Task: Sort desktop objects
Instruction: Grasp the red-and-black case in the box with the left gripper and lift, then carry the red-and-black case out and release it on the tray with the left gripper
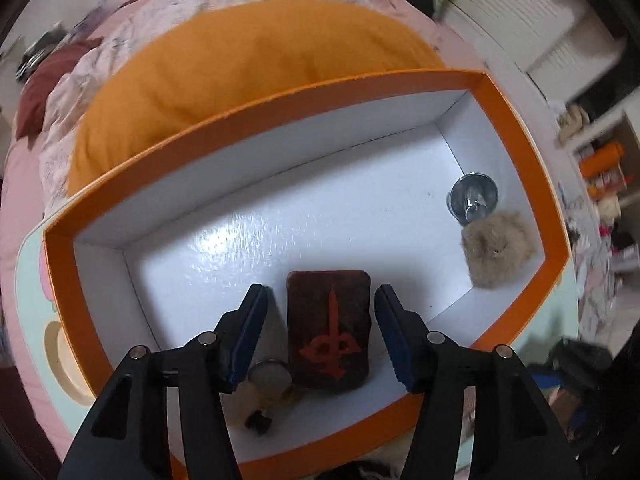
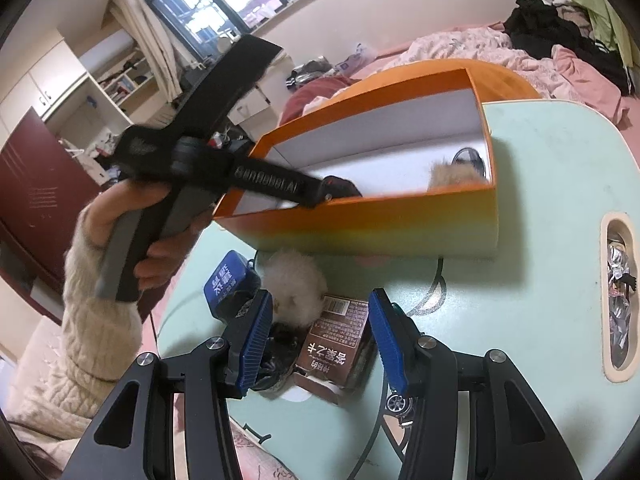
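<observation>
An open orange box (image 1: 256,118) with a white inside stands on the pale green table (image 2: 540,208). In it lie a dark brown card case with a red emblem (image 1: 329,330), a round metal item (image 1: 269,376), a chrome knob (image 1: 473,197) and a tan fur pompom (image 1: 498,249). My left gripper (image 1: 322,334) is open, its fingers on either side of the card case. My right gripper (image 2: 320,340) is open above a brown carton (image 2: 338,346), next to a white pompom (image 2: 294,288) and a blue packet (image 2: 226,285).
The box (image 2: 360,228) sits mid-table. A toy car (image 2: 400,404) lies by my right finger. A slot in the table (image 2: 618,300) holds foil items. A bed with pink bedding (image 2: 480,48) and an orange cushion (image 1: 240,64) lies behind.
</observation>
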Tool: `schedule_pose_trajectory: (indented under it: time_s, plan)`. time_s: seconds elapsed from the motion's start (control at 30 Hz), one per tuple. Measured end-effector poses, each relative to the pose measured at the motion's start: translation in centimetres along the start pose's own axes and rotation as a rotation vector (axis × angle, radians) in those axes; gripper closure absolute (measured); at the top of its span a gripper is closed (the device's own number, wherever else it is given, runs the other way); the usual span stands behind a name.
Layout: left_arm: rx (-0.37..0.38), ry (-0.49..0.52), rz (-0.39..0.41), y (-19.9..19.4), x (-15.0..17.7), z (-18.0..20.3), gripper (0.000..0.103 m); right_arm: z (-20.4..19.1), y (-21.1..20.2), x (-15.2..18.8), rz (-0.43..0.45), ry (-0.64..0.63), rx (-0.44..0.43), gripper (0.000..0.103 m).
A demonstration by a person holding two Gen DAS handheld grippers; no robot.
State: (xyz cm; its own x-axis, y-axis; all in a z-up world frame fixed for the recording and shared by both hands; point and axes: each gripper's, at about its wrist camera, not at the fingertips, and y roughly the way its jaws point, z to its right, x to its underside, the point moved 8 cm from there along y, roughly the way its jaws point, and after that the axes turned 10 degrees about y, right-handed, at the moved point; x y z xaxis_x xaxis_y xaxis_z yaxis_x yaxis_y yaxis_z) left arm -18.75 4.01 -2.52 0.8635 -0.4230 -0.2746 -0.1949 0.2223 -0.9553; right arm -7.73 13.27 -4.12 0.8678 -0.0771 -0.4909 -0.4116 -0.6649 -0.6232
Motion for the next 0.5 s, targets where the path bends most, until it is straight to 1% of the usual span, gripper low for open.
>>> schedule_pose_trajectory:
  time_s: [0.03, 0.13, 0.17, 0.23, 0.33, 0.37, 0.4, 0.43, 0.47, 0.5]
  plan:
    - [0.015, -0.013, 0.016, -0.2, -0.1, -0.2, 0.061, 0.1, 0.0, 0.0, 0.000, 0.002, 0.001, 0.054]
    - [-0.013, -0.050, 0.067, -1.3, -0.2, -1.4, 0.061, 0.0, -0.1, 0.0, 0.002, 0.005, 0.000, 0.054]
    - [-0.015, -0.060, 0.095, -1.9, -0.3, -1.8, 0.061, -0.1, -0.1, 0.2, 0.001, 0.004, -0.001, 0.054]
    - [0.020, -0.083, 0.193, -4.1, -0.4, -1.6, 0.061, -0.1, -0.1, 0.2, 0.002, 0.005, -0.002, 0.054]
    - [0.045, -0.087, 0.360, -9.4, 0.1, -1.1, 0.061, 0.0, -0.1, 0.1, 0.002, 0.003, -0.002, 0.054]
    - [0.067, -0.077, 0.391, -10.6, 0.4, -0.9, 0.061, 0.0, -0.2, 0.1, 0.003, 0.004, -0.003, 0.054]
    - [0.099, -0.060, 0.421, -11.9, 1.5, -0.1, 0.061, 0.0, -0.2, 0.1, 0.004, 0.004, -0.004, 0.054]
    - [0.112, -0.042, 0.433, -12.5, 2.4, 0.2, 0.061, 0.0, -0.3, 0.1, 0.007, 0.004, -0.005, 0.054]
    - [0.107, -0.022, 0.441, -12.9, 4.0, 0.8, 0.061, -0.1, -0.4, 0.1, 0.012, 0.003, -0.005, 0.054]
    - [0.097, -0.019, 0.441, -12.9, 5.0, 0.7, 0.061, -0.1, -0.6, 0.0, 0.019, 0.003, -0.006, 0.054]
